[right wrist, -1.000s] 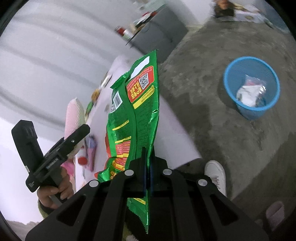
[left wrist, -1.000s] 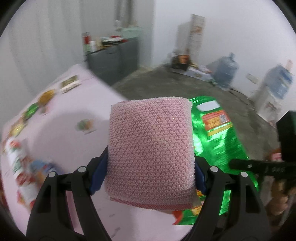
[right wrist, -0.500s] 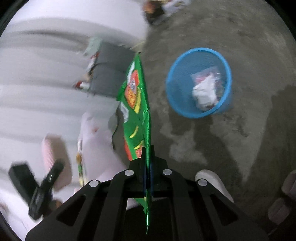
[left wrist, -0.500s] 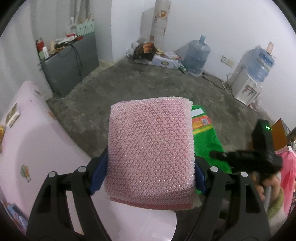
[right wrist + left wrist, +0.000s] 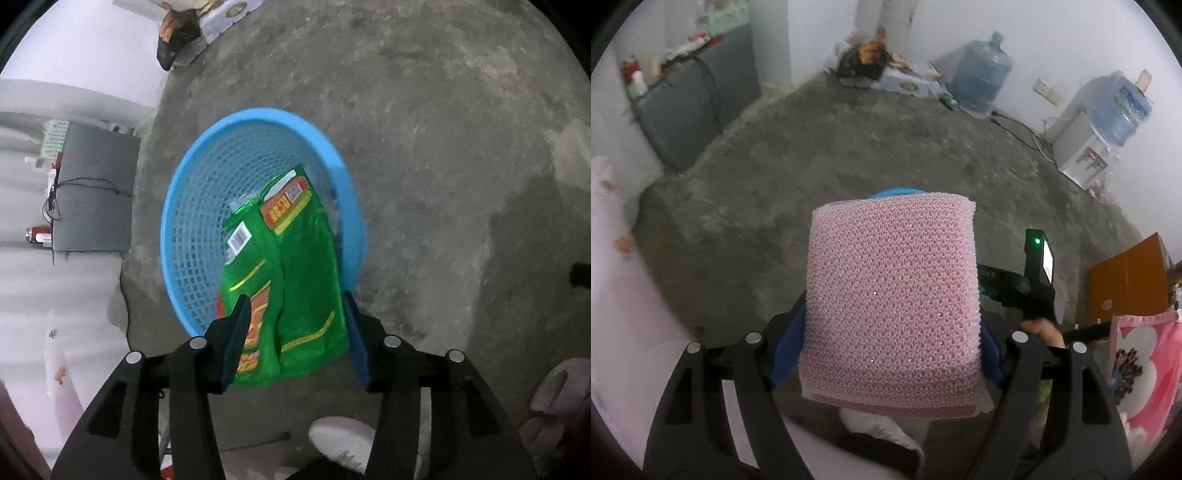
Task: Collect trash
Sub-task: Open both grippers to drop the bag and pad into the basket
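Observation:
My left gripper (image 5: 890, 347) is shut on a pink mesh sponge (image 5: 892, 302), which fills the middle of the left wrist view. Just above the sponge's top edge peeks the rim of the blue mesh basket (image 5: 895, 192). In the right wrist view my right gripper (image 5: 295, 299) hangs right over that basket (image 5: 173, 206), which stands on the concrete floor. Its jaws are opening. The green snack bag (image 5: 295, 280) lies loose between the blue pads (image 5: 236, 332), its top end inside the basket. The hand (image 5: 1039, 328) holding the right gripper shows beside the sponge.
A grey cabinet (image 5: 694, 99) stands at the far left wall, with a clutter pile (image 5: 868, 62), a water bottle (image 5: 982, 81) and a dispenser (image 5: 1086, 147) along the back. The pink-covered table (image 5: 613, 295) is at left, an orange box (image 5: 1126, 280) at right. A white shoe (image 5: 343, 439) is below the gripper.
The right gripper dropped down over the blue basket, rolled, and its jaws parted from the green bag. The left gripper swung from the pink table toward the floor, still clamping the sponge.

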Tool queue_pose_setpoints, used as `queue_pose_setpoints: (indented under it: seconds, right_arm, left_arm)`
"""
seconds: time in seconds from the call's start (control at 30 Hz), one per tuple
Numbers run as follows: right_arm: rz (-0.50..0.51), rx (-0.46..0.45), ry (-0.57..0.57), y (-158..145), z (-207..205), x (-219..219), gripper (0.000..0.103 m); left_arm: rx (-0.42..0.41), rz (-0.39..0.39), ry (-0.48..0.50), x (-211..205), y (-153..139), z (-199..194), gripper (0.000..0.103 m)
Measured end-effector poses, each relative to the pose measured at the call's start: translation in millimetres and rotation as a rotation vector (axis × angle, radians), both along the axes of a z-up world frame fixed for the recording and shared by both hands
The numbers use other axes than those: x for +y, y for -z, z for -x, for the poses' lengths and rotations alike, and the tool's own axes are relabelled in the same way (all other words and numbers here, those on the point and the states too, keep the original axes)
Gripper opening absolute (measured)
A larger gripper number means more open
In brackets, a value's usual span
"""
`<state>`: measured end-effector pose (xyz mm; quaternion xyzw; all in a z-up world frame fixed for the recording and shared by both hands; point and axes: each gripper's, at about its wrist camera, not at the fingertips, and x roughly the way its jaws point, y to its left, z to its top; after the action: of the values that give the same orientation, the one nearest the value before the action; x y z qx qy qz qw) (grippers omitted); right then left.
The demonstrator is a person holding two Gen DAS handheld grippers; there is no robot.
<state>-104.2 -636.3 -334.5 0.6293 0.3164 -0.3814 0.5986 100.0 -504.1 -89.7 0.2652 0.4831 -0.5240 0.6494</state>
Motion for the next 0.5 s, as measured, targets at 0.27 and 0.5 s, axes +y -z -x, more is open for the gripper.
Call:
queue_pose_setpoints:
  seconds: [0.27,0.5]
  right_arm:
    - [0.071,-0.052,0.067,-25.3,46.8,30.7,0.06]
    - [0.089,-0.029,0.027,-35.8,71.4,56.8,0.06]
  left_arm:
    - [0.134,-0.075,0.012,-81.3,63.1,26.9,0.086]
    - [0.232,-0.131,-0.077,-94.2,89.8,26.4,0.086]
